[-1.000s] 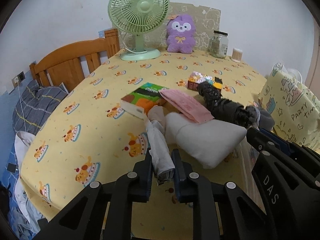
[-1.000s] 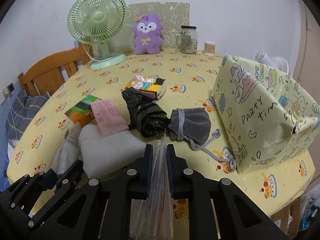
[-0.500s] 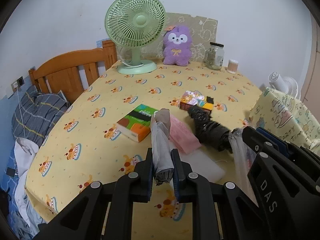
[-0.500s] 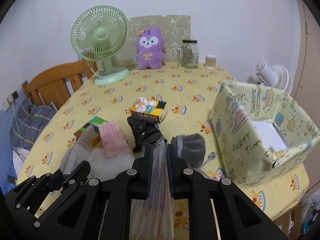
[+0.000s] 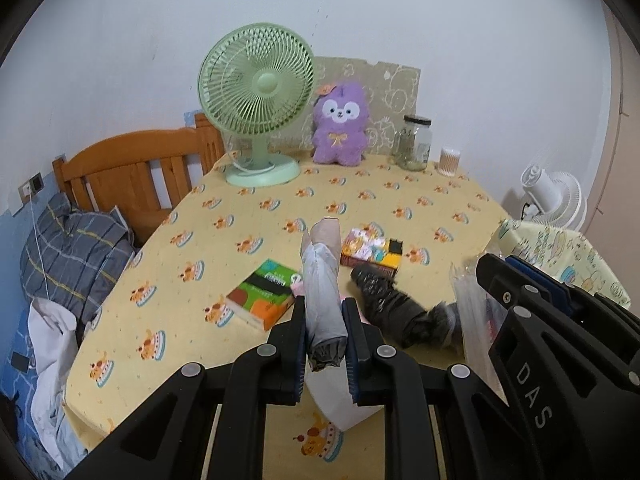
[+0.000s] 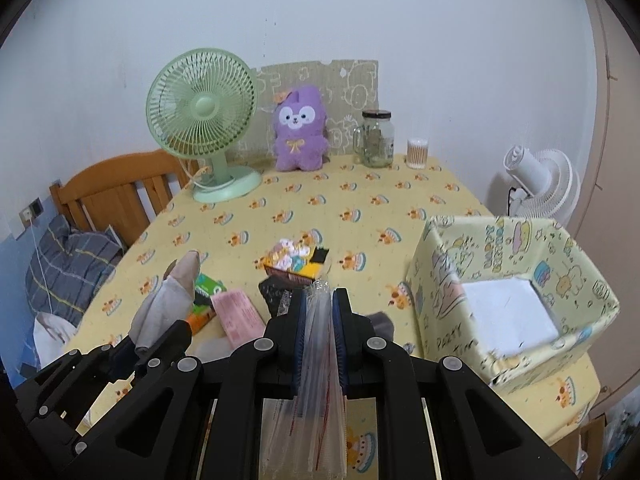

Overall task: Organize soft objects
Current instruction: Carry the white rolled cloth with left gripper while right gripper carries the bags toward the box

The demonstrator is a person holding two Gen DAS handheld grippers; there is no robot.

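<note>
Left gripper (image 5: 325, 326), bottom centre of its wrist view: jaws clamped on a rolled grey-and-beige fabric bundle (image 5: 322, 280), which stands up from between the fingers toward frame centre and is lifted clear of the table; a white soft piece (image 5: 340, 398) hangs below the jaws at lower centre. Right gripper (image 6: 319, 320), bottom centre of its own view: jaws pressed tight on a clear crinkled plastic bag (image 6: 318, 380) with thin red lines, the bag running from the fingertips down to the bottom edge. In the right wrist view the left gripper and its bundle sit at lower left. Just beyond the right gripper's fingertips, mid-frame: a black crumpled soft item (image 6: 276, 296), partly hidden, and a grey pouch (image 6: 382, 322), mostly hidden behind the right finger. Left of those, a pink flat packet (image 6: 238, 316) lies over a green-and-orange box (image 6: 204, 300). Further up the centre, a small colourful patterned box (image 6: 296, 260). At the right of the frame, an open pale-yellow cartoon-print box (image 6: 448, 280) marked "PARTY", with a white sheet lying inside. All rest on the yellow cake-print tablecloth (image 6: 360, 208). Upper part of frame, at the table's far edge: a green desk fan (image 6: 202, 120), a purple plush toy (image 6: 300, 132), a glass jar (image 6: 376, 140) and a small cup of cotton swabs (image 6: 418, 154).
</note>
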